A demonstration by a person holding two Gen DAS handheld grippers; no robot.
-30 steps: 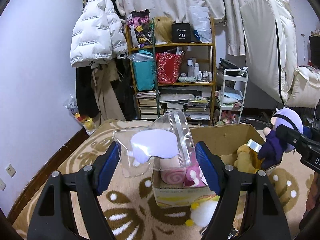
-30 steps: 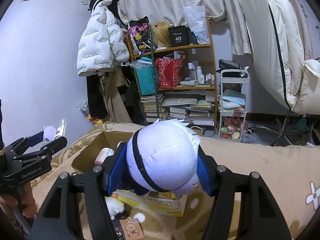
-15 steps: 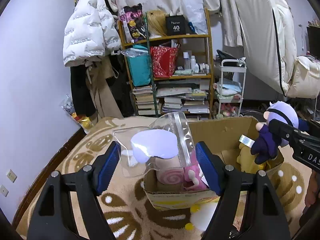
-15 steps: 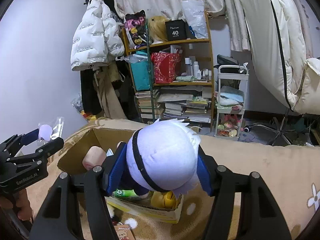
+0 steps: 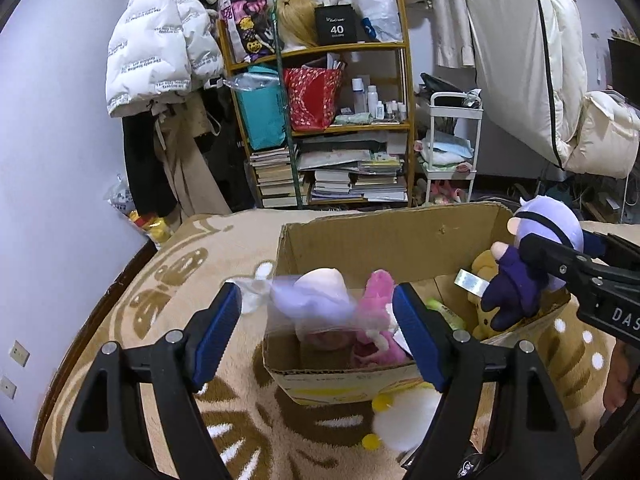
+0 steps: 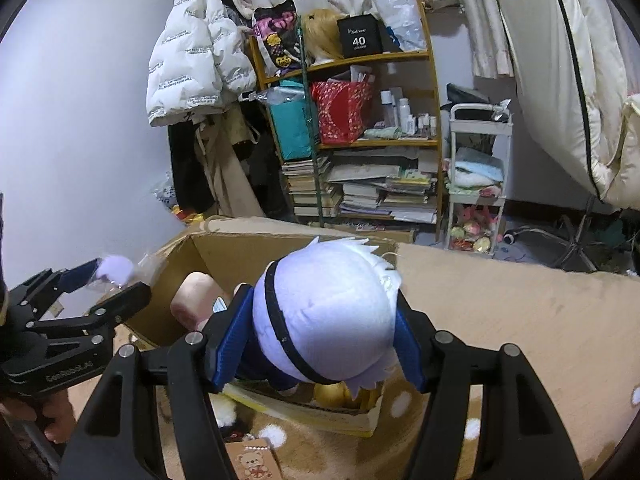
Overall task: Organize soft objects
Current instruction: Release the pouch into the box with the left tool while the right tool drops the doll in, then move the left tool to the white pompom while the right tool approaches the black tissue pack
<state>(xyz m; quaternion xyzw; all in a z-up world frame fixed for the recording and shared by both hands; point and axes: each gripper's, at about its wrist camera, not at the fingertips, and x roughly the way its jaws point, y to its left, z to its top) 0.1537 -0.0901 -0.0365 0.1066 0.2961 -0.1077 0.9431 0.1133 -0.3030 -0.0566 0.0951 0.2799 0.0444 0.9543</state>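
Note:
An open cardboard box point(image 5: 384, 236) stands on the patterned rug and holds a pink roll plush point(image 5: 324, 280), a pink toy point(image 5: 376, 296) and a yellow plush point(image 5: 486, 264). My left gripper point(image 5: 318, 316) is open; a clear zip bag with a lilac plush point(image 5: 308, 304) hangs blurred between its fingers, above the box's near left corner. My right gripper point(image 6: 324, 332) is shut on a lilac-headed doll point(image 6: 328, 316) in dark purple clothes, held over the box's right side; the doll also shows in the left wrist view point(image 5: 532, 264).
A white and yellow plush point(image 5: 404, 420) lies on the rug against the box's front. A bear tag point(image 6: 256, 460) lies near it. A crowded wooden shelf point(image 5: 332, 120), a white cart point(image 5: 452, 148) and hanging coats point(image 5: 160, 52) stand behind.
My left gripper has tilted down over the box and let go of the bagged plush, which is dropping between the fingers. My right gripper has brought the doll lower over the box.

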